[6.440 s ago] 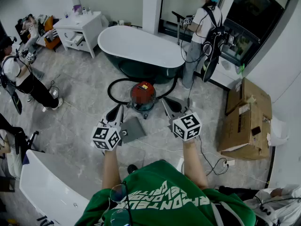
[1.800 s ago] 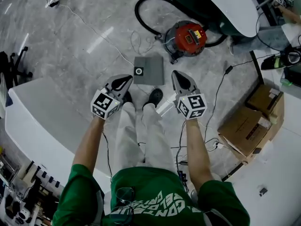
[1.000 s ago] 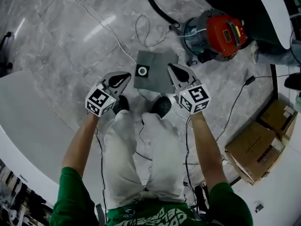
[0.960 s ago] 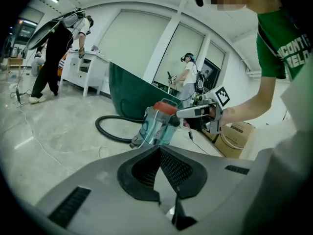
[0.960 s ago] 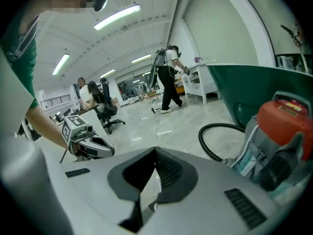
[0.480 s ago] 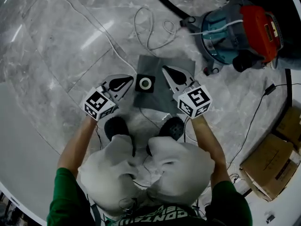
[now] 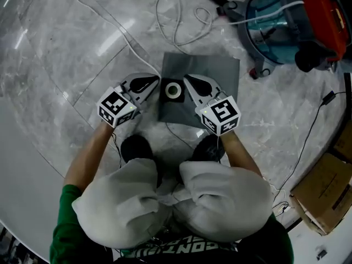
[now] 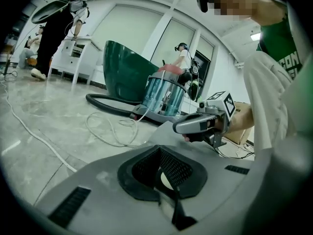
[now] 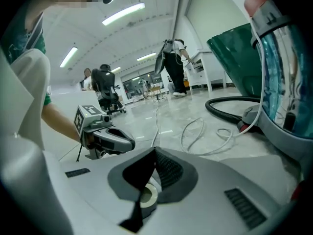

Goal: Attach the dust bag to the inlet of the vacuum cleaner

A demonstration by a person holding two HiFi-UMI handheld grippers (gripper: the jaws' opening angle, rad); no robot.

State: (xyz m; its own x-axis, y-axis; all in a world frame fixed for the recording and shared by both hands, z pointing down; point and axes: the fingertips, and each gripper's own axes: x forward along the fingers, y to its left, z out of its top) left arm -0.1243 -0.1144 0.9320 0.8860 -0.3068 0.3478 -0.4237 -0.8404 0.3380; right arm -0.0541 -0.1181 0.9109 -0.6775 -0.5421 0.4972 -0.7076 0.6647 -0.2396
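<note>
Grey dust bag lies flat on the marble floor, just ahead of the person's shoes, collar ring facing up near the bag's left edge. Bag is not on the vacuum. The vacuum sits apart at upper right in the head view, with a clear teal drum and red top, and its black hose runs off along the floor. A white cord is looped on the floor between bag and vacuum, clear of the bag. The person is crouched, knees low in the head view. Left gripper is just left of the ring and right gripper just right of it, tips angled in toward each other with the ring between them. Both are clenched, pads meeting with nothing between them; each gripper view shows the ring just under and past its closed jaws, with the other gripper opposite. Both sit low over the bag, but it is unclear whether either tip touches the bag or the ring. A cardboard box sits at lower right, well away.
</note>
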